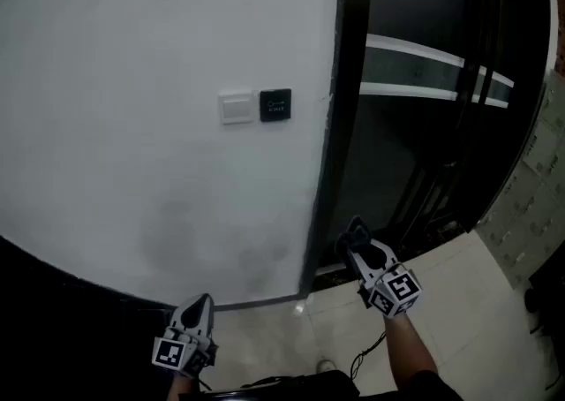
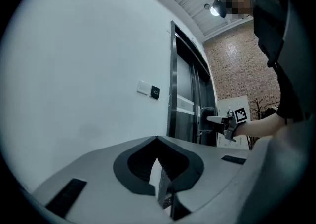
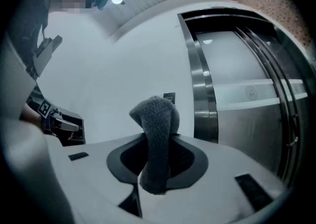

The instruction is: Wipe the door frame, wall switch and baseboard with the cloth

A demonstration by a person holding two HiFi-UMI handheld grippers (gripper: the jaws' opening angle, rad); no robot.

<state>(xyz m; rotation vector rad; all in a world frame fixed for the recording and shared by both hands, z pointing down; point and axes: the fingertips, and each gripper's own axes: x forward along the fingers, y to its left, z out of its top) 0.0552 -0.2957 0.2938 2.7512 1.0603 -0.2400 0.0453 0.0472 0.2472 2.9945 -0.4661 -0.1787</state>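
My right tongs (image 1: 356, 233) grip the cloth (image 3: 155, 139), a dark grey, nubbly fold that stands past the tips and curls over at the top. It is low beside the dark metal door frame (image 1: 328, 152), though I cannot tell whether it touches. My left tongs (image 1: 203, 304), closed on nothing, point at the baseboard (image 1: 256, 304). The wall switch (image 1: 236, 109) sits well above, with bare white wall (image 1: 132, 125) around it.
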